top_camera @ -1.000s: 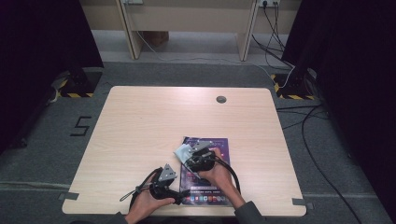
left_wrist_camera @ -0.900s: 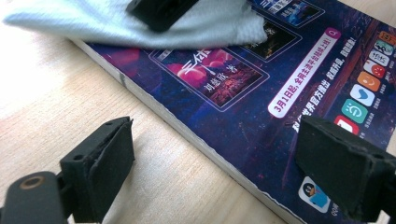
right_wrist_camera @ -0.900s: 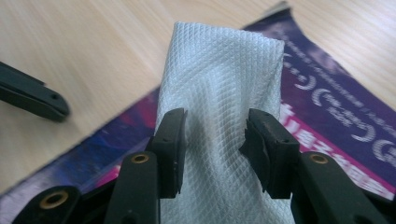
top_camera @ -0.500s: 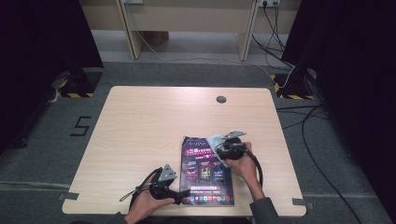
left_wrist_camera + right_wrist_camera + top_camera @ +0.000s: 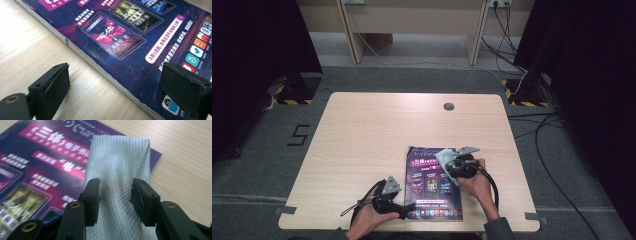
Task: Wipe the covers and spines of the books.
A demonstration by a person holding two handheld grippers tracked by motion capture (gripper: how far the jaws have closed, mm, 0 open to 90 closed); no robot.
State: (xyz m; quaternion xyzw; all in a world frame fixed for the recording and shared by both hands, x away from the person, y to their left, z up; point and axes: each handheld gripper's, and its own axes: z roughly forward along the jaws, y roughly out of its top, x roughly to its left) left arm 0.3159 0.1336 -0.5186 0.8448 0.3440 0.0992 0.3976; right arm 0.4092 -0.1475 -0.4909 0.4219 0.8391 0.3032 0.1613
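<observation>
Right gripper (image 5: pixel 115 195) pinches a folded cloth (image 5: pixel 120 165) over the top right of the magazine (image 5: pixel 433 182), which lies flat near the table's (image 5: pixel 362 135) front edge. Left gripper (image 5: pixel 117 92), jaws spread, straddles the magazine's lower left edge.

wooden table (image 5: pixel 362 145); floor cables (image 5: pixel 532 132); striped bases (image 5: pixel 287 92)

Glossy magazine (image 5: pixel 433 184), waffle-textured cloth (image 5: pixel 117 177)

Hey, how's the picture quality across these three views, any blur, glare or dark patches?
High view: even light on the table, black surroundings, soft detail. Left gripper view: the magazine print is sharp, with slight sheen; near jaws soft. Right gripper view: the cloth weave is crisp, the magazine print behind it blurred.
</observation>
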